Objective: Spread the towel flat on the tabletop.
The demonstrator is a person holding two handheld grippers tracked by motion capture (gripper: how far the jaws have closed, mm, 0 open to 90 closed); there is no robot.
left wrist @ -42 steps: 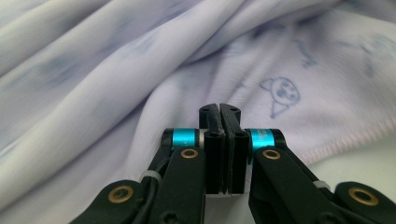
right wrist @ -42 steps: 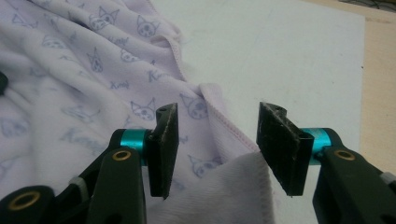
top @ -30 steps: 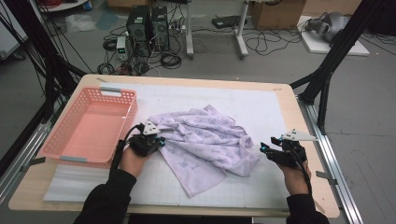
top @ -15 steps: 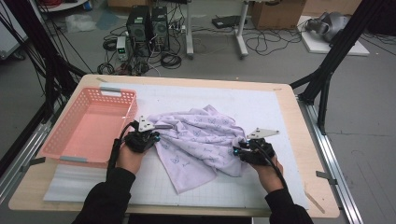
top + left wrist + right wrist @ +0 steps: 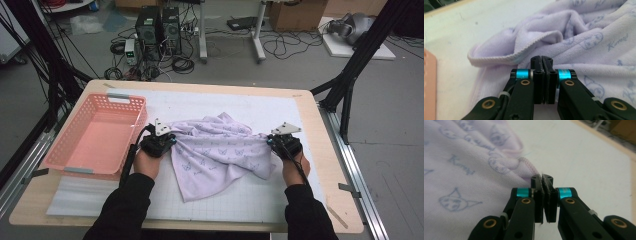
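A lavender towel point(image 5: 220, 147) printed with cat faces lies crumpled on the white mat point(image 5: 240, 102). My left gripper point(image 5: 171, 142) is at the towel's left edge. In the left gripper view its jaws point(image 5: 542, 59) are shut, with the towel's hem point(image 5: 524, 53) at their tips. My right gripper point(image 5: 270, 141) is at the towel's right edge. Its jaws point(image 5: 542, 177) have just been closing and now pinch the pink-stitched hem point(image 5: 527, 163) of the towel point(image 5: 461, 162).
A pink plastic basket point(image 5: 75, 169) stands empty on the table's left side, close to my left hand. The wooden table edge point(image 5: 325, 150) runs just right of my right hand. Computers and cables lie on the floor beyond the table.
My right hand has come in leftward from near the table's right edge to the towel's right edge, and its jaws have closed there. The left hand has stayed put.
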